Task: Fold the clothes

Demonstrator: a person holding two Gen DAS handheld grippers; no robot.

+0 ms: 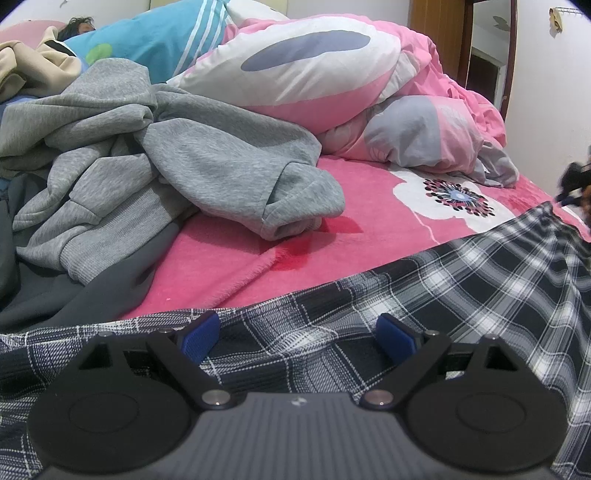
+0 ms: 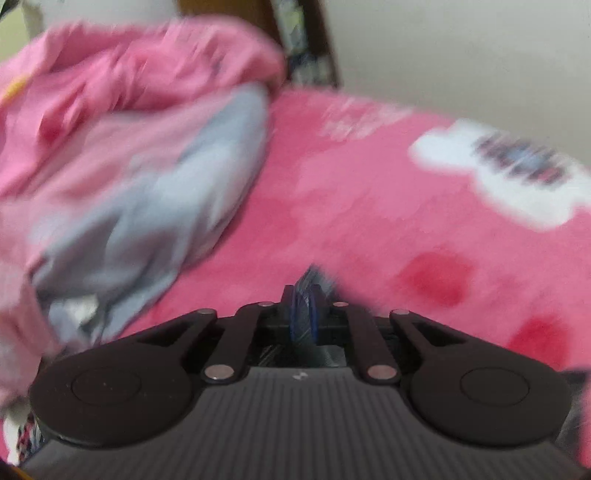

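Observation:
A black-and-white plaid shirt [image 1: 424, 295] lies spread on the pink bed blanket [image 1: 236, 266] in the left wrist view. My left gripper [image 1: 297, 338] is open just above the shirt's near part, its blue pads wide apart with cloth between them. My right gripper [image 2: 304, 306] is shut on a thin fold of the plaid shirt [image 2: 309, 277] that sticks out between the pads. The right wrist view is blurred by motion. The right gripper also shows at the far right of the left wrist view [image 1: 576, 181], at the shirt's far corner.
A heap of grey sweatshirts [image 1: 147, 147] lies at the left on the bed. A bunched pink and grey duvet [image 1: 369, 85] fills the back, also in the right wrist view [image 2: 129, 166]. A person lies at the back left [image 1: 79, 27]. A wooden door frame [image 1: 443, 37] stands behind.

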